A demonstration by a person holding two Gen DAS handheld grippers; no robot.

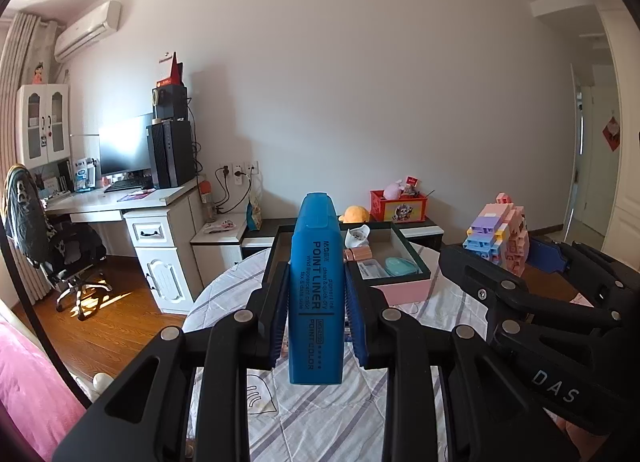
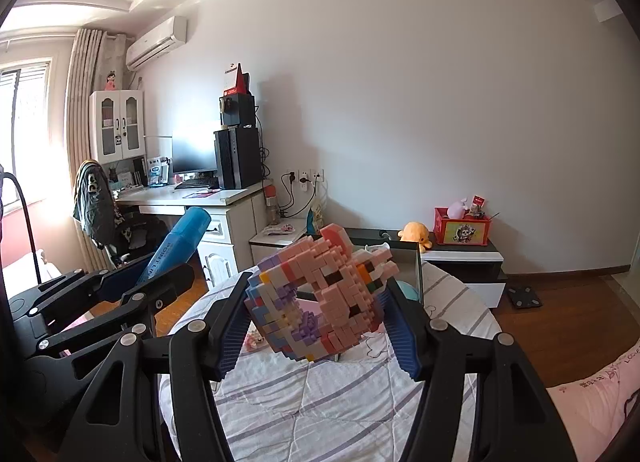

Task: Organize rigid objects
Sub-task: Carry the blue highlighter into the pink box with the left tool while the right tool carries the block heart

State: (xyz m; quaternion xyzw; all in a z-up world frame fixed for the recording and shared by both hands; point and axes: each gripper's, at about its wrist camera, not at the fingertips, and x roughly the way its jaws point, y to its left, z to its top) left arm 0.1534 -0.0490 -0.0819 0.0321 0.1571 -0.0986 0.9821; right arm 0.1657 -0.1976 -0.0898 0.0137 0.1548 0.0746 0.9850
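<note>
My left gripper (image 1: 316, 298) is shut on a blue highlighter (image 1: 317, 286) marked "POINT LINER" and holds it upright above the striped bed cover. It also shows at the left of the right wrist view (image 2: 176, 246). My right gripper (image 2: 316, 302) is shut on a pink and pastel brick figure (image 2: 320, 298), held tilted in the air; in the left wrist view the figure (image 1: 500, 238) is at the right. A pink box (image 1: 400, 286) with a dark open inside lies on the bed ahead, holding a teal case (image 1: 400, 266) and small items.
The bed has a white cover with grey stripes (image 2: 320, 402). Beyond it stand a low black-and-white cabinet (image 2: 464, 258) with a red crate (image 2: 464, 227) and orange plush (image 2: 416, 234), a white desk (image 1: 152, 201) with computer, and an office chair (image 1: 60, 254).
</note>
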